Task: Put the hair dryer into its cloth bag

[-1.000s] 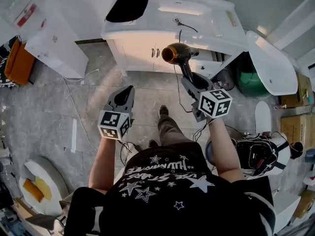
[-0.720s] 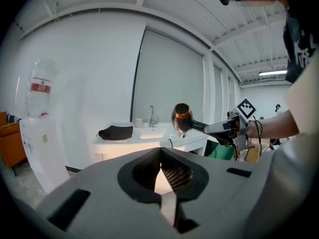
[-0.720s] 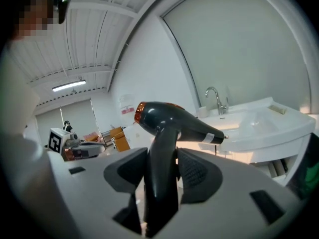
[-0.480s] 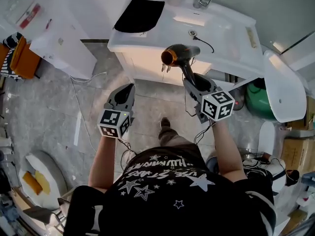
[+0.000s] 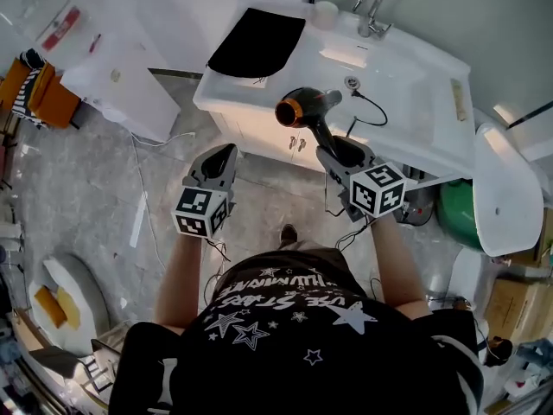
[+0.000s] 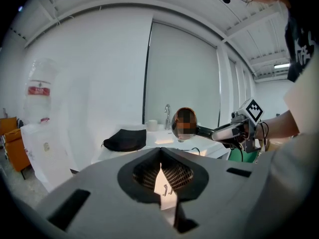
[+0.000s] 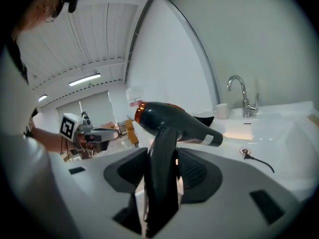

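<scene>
My right gripper (image 5: 339, 156) (image 7: 162, 180) is shut on the handle of the black hair dryer (image 5: 308, 111) (image 7: 174, 123), holding it upright in the air just in front of the white washbasin counter (image 5: 432, 137). Its orange rear end points left. The black cloth bag (image 5: 257, 41) (image 6: 124, 140) lies flat on the counter's left end. My left gripper (image 5: 220, 158) (image 6: 160, 176) is shut and empty, hovering over the floor, short of the counter and below the bag. The dryer's cord and plug (image 5: 371, 98) (image 7: 256, 161) trail over the basin.
A tap (image 5: 373, 11) and a white cup (image 5: 326, 13) stand at the back of the counter. A white cabinet (image 5: 130, 80) is at the left, a toilet (image 5: 501, 188) and a green bin (image 5: 458, 206) at the right. Cables lie on the tiled floor (image 5: 130, 197).
The person has stepped toward the counter: both grippers have moved forward, the hair dryer now near the counter's front edge. Neither gripper's jaws changed.
</scene>
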`<state>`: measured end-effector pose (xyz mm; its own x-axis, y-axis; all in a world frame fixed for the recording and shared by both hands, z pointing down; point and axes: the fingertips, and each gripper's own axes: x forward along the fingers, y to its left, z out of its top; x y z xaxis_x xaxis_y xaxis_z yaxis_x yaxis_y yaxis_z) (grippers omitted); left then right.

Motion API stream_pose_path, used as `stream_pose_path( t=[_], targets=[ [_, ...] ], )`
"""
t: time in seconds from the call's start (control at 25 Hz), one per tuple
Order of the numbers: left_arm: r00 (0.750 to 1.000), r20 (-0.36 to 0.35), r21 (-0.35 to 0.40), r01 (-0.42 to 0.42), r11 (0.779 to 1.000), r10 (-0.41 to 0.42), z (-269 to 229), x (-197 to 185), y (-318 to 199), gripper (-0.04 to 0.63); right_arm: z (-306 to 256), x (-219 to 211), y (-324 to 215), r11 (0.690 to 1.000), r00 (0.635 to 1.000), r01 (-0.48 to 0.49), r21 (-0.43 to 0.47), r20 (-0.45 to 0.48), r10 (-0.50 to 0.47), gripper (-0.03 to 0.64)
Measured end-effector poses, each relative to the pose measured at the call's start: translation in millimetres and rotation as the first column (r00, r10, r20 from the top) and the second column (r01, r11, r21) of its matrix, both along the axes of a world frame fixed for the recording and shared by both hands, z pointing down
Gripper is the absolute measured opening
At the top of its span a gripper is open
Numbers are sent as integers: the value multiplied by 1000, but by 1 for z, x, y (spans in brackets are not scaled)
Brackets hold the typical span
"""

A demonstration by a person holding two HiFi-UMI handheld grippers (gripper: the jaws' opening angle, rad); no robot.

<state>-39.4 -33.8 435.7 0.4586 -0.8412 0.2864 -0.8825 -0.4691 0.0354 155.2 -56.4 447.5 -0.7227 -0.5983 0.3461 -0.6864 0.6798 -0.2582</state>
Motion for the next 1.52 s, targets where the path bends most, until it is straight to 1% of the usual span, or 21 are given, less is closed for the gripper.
stream_pose_path(
  t=[0.16,0.24,0.36,0.48,0.56,0.72,0.8,0.92,1.04,1.08,1.12,1.28,1.36,1.44,1.52],
  targets=[
    [998,19,0,52,999,-52,0,-8,-19,10,5,-11,-16,996,996,84,2,-6,-84,193],
    [996,21,-2,83,997,-83,1,-13,-27,10,6,-16,-22,994,994,111,-2,2,-111,192],
    [992,23,-9,121,993,-120,3,-22,-32,10,8,-21,-27,991,991,133,-7,11,-132,192],
    [990,50,-18,136,991,-135,7,-33,-38,9,12,-25,-32,990,990,140,-10,12,-139,190],
    [989,68,-26,134,991,-132,9,-41,-44,10,15,-27,-37,991,991,130,-19,14,-129,190],
    [989,67,-22,131,991,-129,11,-60,-63,11,18,-35,-48,995,995,97,-31,1,-97,189],
    [990,80,-25,120,992,-118,14,-65,-78,11,19,-37,-55,996,996,89,-28,-13,-90,189],
    [987,135,-24,92,995,-88,20,-71,-105,11,21,-40,-66,995,995,96,-24,-37,-96,189],
    [981,188,-32,49,998,-43,26,-79,-136,11,20,-46,-74,991,989,130,-16,-66,-130,188],
    [979,201,-37,31,999,-23,29,-83,-147,34,20,-50,-76,989,987,145,-13,-73,-146,188],
    [977,214,-43,14,999,-4,31,-86,-157,75,19,-53,-78,987,984,161,-11,-80,-161,187],
    [957,284,-58,-37,998,52,37,-104,-195,91,16,-71,-80,975,970,222,-11,-98,-222,187],
    [940,330,-53,-73,996,87,42,-108,-216,116,15,-82,-82,968,962,252,-11,-107,-252,187],
    [912,388,-62,-117,991,132,53,-108,-235,147,16,-93,-84,960,953,281,-14,-118,-280,187],
    [877,447,-79,-158,984,177,67,-107,-251,168,19,-105,-84,951,943,308,-19,-129,-308,187]
  ],
)
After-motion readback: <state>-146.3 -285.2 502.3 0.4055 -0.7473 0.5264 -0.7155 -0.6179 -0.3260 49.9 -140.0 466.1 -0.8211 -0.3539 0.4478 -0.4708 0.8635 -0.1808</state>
